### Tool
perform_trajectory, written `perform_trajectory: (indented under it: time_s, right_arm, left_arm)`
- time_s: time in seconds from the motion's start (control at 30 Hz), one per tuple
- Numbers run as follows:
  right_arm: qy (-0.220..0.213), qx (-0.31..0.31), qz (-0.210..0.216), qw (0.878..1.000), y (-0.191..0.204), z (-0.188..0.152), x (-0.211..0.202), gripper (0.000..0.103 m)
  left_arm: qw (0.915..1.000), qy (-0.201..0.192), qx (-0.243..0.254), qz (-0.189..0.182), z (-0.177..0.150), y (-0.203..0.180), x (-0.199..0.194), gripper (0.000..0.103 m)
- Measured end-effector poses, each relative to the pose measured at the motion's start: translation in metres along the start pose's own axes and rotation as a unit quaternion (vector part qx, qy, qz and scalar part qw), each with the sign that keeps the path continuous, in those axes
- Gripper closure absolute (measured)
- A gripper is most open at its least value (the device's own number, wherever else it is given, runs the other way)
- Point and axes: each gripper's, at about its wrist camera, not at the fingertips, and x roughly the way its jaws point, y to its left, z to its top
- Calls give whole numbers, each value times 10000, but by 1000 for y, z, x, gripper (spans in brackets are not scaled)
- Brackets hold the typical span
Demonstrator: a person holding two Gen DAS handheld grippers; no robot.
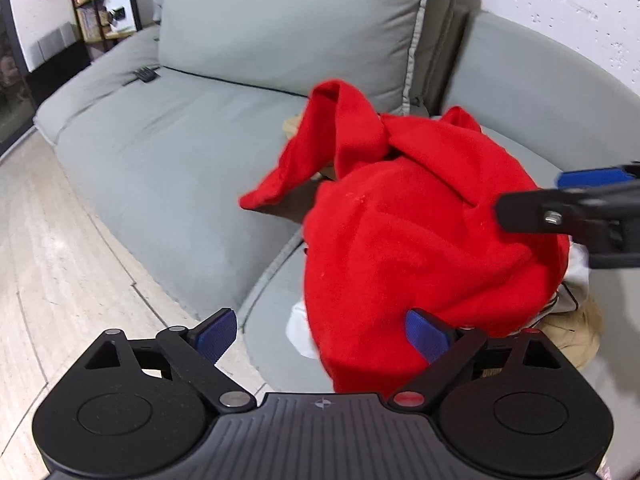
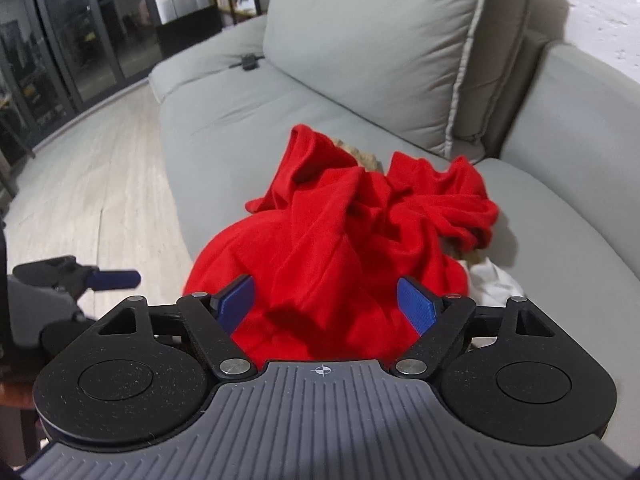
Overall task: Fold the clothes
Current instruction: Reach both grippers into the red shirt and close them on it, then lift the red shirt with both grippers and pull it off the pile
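Lying in a crumpled heap on the grey fabric sofa seat (image 2: 224, 136), the bright red soft garment (image 2: 340, 248) covers white cloth (image 2: 496, 280) and tan cloth (image 1: 576, 332). I hold my left gripper (image 1: 324, 334) and right gripper (image 2: 326, 304) over it, both spread wide with blue pads gripping nothing. Pale wood flooring (image 1: 48, 264) lies beside the sofa.

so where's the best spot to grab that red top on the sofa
Probably the loose flap of the red top trailing onto the grey sofa seat. It lies thin and clear of the bunched mound, so the left tongs could pinch it from above on that side.
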Motion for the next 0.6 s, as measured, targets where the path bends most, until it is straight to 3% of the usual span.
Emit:
perform_trajectory:
  time_s: [0.03,0.07,0.1,0.13,0.17,0.2,0.27,0.47,0.53,0.6]
  right_arm:
    - [63,-6,7,10000,0,1,7,22]
    - [151,-16,38,9999,-1,1,12,37]
    - [240,-27,70,9997,-1,1,18,72]
    - [348,-25,75,9994,-2,1,23,85]
    - [414,-11,61,9991,-3,0,25,92]
    - [397,1,68,9992,-3,-2,22,96]
    - [315,19,4,9995,-4,-5,11,97]
    - [-348,401,-520,9972,-39,-8,-58,98]
    - [-550,570,-711,9943,-54,-8,-84,98]
    - [-948,937,-1171,9841,-88,-16,-142,98]
  left_arm:
    - [9999,18,26,-97,1,-2,0,16]
    - [9997,36,61,-222,3,-4,0,37]
    - [9992,60,83,-389,5,-7,-2,66]
    - [9983,88,100,-572,6,-10,-4,77]
    - [9979,94,133,-622,8,-15,-6,82]
    - [9979,73,199,-614,8,-19,-8,90]
    - [9972,-26,355,-653,10,-31,-16,94]
    - [9882,-633,761,-1168,37,-87,-70,95]
    - [9791,-958,1017,-1477,53,-123,-99,95]
    - [9662,-1254,1321,-1826,64,-163,-129,95]
